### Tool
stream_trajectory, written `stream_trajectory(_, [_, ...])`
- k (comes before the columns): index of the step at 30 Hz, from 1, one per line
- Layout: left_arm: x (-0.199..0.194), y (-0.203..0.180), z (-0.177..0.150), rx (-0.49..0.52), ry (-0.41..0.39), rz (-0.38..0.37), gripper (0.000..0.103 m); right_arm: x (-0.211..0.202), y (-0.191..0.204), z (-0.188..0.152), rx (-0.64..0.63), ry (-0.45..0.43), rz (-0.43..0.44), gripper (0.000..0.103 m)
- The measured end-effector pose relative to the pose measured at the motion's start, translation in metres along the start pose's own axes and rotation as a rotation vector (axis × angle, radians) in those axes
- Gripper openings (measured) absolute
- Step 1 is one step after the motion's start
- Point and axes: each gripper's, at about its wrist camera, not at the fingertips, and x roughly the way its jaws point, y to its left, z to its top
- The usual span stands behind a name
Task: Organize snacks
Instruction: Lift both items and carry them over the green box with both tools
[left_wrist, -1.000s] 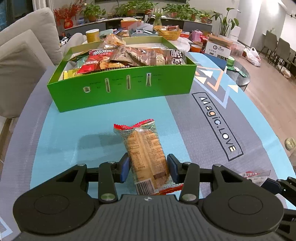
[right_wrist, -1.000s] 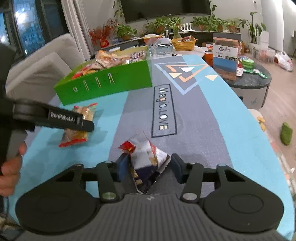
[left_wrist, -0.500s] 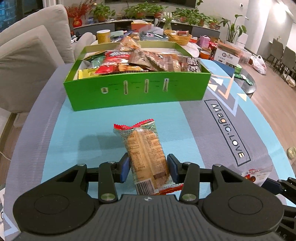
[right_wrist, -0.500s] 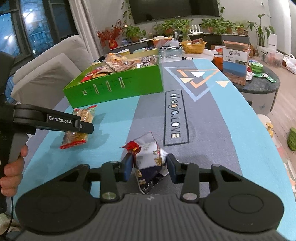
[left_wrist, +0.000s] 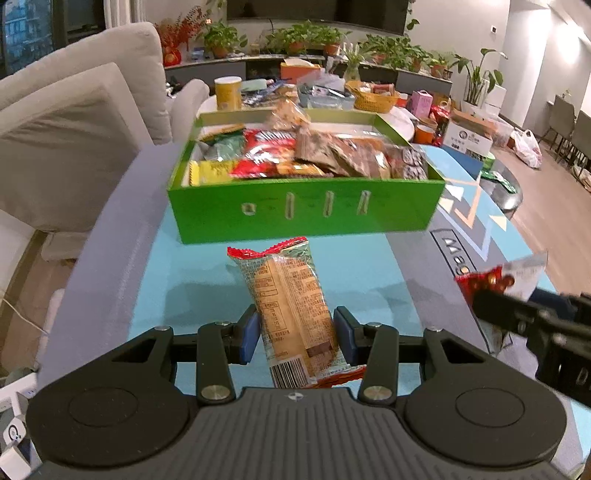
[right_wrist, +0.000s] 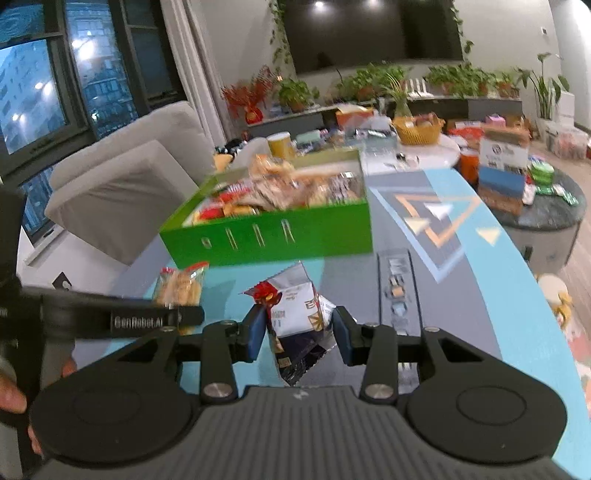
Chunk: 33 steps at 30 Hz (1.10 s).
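My left gripper (left_wrist: 297, 334) is shut on a long clear biscuit packet with red ends (left_wrist: 288, 306), held above the blue table mat. My right gripper (right_wrist: 299, 334) is shut on a crumpled white and dark snack bag with a red corner (right_wrist: 295, 314), also lifted. A green box (left_wrist: 306, 218) full of mixed snack packets stands just ahead of both, also in the right wrist view (right_wrist: 273, 236). The right gripper and its bag show at the right edge of the left wrist view (left_wrist: 517, 288). The left gripper's side and biscuit packet show at left in the right wrist view (right_wrist: 177, 288).
A grey sofa (left_wrist: 74, 140) runs along the table's left side. Behind the box is a cluttered table with a yellow cup (left_wrist: 228, 92), a wicker basket (left_wrist: 373, 99) and plants. A cardboard box (right_wrist: 504, 173) stands on a round side table at right.
Both grippers have risen and moved forward toward the green box, each carrying its packet. The box looms larger and closer in both views.
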Motion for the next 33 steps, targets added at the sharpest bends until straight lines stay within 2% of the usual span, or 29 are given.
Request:
stream_trajectory(9, [0.002, 0.023, 0.027, -0.031, -0.046, 0.038, 0.04, 0.019, 0.007, 0.028, -0.022, -0.022, 0.023, 0.044])
stream_trajectory(16, [0.021, 0.035, 0.043, -0.045, -0.031, 0.056, 0.04, 0.039, 0.005, 0.042, -0.015, -0.027, 0.033, 0.044])
stream_trajectory(33, [0.048, 0.047, 0.103, -0.018, -0.094, 0.096, 0.041, 0.077, -0.001, 0.086, -0.023, -0.061, 0.005, 0.044])
